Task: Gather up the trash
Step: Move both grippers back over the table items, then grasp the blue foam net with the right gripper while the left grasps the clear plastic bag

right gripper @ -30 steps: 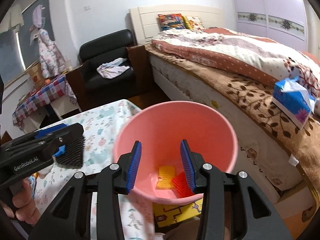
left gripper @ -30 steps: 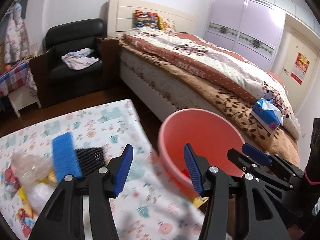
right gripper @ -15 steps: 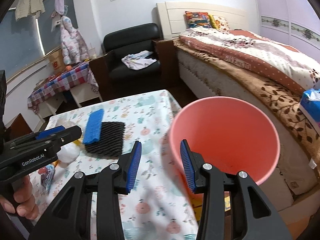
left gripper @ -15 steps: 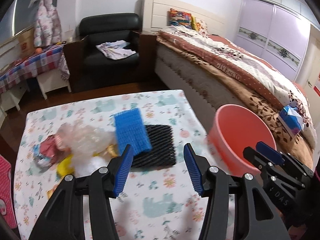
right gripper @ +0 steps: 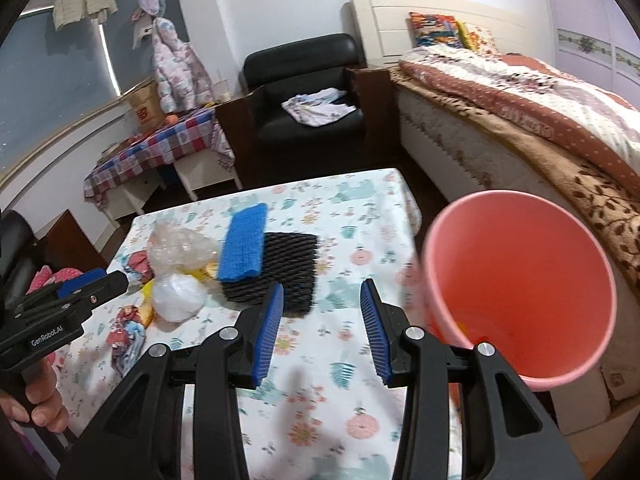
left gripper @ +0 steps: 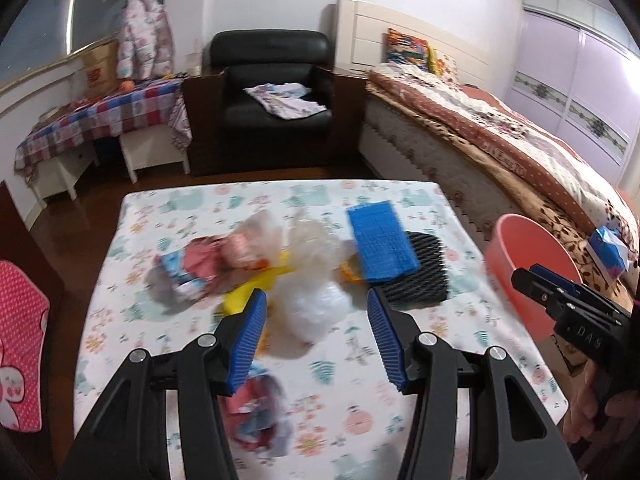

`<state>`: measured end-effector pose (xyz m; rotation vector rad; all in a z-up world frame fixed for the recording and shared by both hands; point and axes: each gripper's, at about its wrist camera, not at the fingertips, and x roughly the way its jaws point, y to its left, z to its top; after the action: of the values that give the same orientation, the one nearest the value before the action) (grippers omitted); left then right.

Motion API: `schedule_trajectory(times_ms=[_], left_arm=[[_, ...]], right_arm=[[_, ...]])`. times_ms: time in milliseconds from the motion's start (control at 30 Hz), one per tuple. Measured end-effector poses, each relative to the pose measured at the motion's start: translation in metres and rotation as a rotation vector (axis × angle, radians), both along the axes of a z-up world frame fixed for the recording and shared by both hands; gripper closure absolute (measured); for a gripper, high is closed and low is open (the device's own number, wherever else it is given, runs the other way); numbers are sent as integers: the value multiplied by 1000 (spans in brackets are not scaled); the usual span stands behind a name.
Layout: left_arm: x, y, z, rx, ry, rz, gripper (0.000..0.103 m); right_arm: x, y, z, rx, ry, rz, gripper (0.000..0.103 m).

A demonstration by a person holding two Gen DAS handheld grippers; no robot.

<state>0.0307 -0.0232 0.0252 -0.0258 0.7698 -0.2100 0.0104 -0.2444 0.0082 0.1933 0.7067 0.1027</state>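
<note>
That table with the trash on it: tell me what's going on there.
A person holding two handheld grippers is clearing trash off the floral table into a pink bucket beside it. Both grippers are open and empty. The left gripper points at a white plastic wad; the right gripper hovers between a black mesh pad and the bucket. Wrappers and a blue pad remain.
</note>
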Motion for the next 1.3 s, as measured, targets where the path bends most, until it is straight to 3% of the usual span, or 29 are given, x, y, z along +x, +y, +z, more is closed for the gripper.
schedule_trajectory(times_ms=[233,633,900,1100,1300], left_arm=[[8,20,-2,-31,19,24,51],[65,-10,-14,-33,71,6,51],[81,-9,-33,-40,119,16,72],[76,-4,-30,-55,94,12,81],[63,1,-21,-78,73,16,83]], right_arm=[[30,25,-2,11,11,69,62],[83,44,-23,49,77,98,62],[100,55,-42,69,132,131,62],[99,60,-46,88,150,154,91],[82,56,-32,99,100,156,96]])
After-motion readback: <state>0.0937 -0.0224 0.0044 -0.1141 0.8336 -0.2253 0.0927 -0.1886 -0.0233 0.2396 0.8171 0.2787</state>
